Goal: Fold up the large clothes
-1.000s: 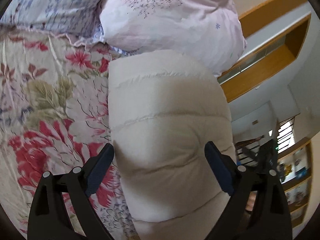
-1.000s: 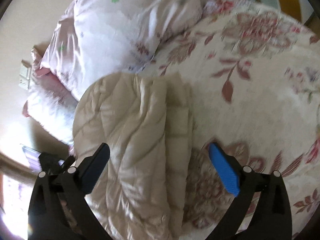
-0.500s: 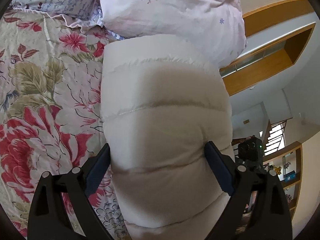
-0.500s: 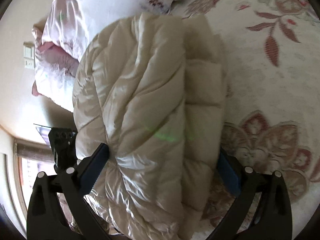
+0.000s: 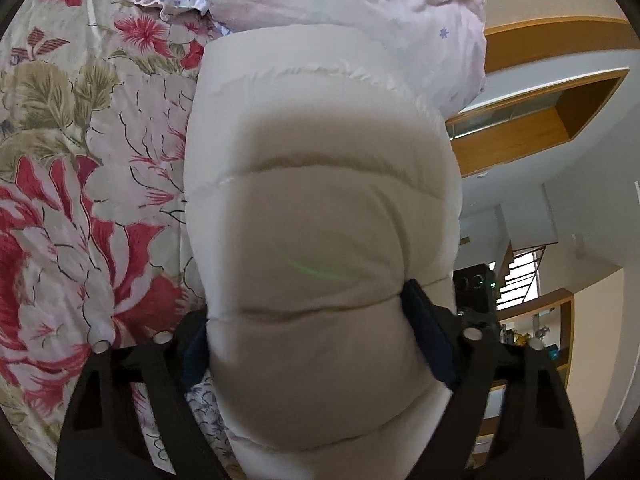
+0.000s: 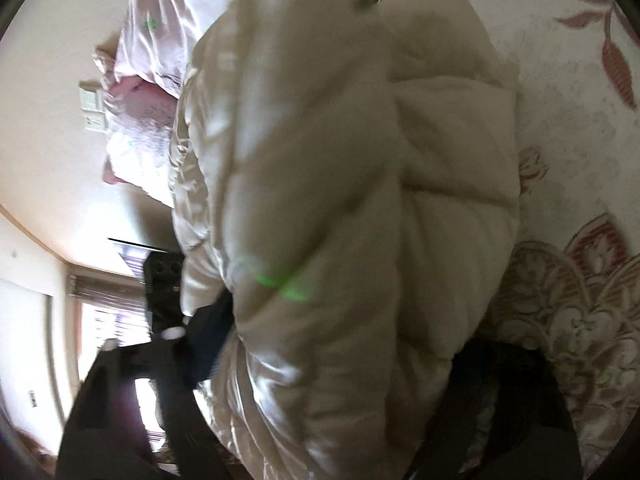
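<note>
Jaws on both sides are closing in on the folded puffer jacket [image 5: 320, 216] right now, whereas a second ago they stood wide apart with the bundle just sitting loose between them. On the left gripper [image 5: 308, 336] the dark pads are already dug into the cream quilting, you can see the fabric pinched in at the waist where they bite. The right gripper [image 6: 336, 344] looks like the same story: its left pad is pressed into the shiny side of the bundle, but the frame is smeared and the other finger is buried under the padding, so I'm only fairly sure it's a real squeeze.

The jacket itself lies as a thick folded roll on the floral bedspread [image 5: 80, 184], its far end butting up against the pale pink pillow [image 5: 360, 12]. Compared with a moment back the right camera has also dropped in closer, so the bundle fills nearly its whole view.

What that tells me: the folding part looks basically done, and this is a two-sided grab on the finished bundle, probably to lift or shift it. Puffy stuff springs back, so a weak pinch could let the layers flop open.
</note>
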A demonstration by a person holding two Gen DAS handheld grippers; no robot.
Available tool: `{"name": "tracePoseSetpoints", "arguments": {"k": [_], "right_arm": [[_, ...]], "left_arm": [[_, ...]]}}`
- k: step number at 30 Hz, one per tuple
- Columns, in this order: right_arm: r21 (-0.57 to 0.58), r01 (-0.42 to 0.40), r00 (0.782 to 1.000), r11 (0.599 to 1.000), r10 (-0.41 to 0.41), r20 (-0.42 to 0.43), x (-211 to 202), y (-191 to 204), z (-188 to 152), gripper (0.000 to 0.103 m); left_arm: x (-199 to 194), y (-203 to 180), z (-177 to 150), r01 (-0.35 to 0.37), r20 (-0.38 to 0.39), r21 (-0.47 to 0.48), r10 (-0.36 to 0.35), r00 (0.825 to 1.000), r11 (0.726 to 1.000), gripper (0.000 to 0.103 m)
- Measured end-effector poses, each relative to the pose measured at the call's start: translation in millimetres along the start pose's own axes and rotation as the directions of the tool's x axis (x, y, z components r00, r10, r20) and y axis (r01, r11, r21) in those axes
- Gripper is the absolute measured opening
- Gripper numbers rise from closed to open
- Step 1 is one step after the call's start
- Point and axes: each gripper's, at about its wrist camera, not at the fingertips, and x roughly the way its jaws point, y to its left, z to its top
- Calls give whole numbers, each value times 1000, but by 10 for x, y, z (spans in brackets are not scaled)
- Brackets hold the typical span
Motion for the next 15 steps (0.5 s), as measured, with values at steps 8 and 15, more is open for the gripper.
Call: {"name": "tracePoseSetpoints", "arguments": {"k": [8,15], "right_arm": [[-64,-100,994,993,103,47,-91,201,-153,31],[-141,-136,989,981,143,38,-22,576,-177,28]], "left_arm": [[-162,-7,-66,69,52,-6,-69,996,998,54],[-529,-82,-72,110,134,27,-113,985,994,52]]}}
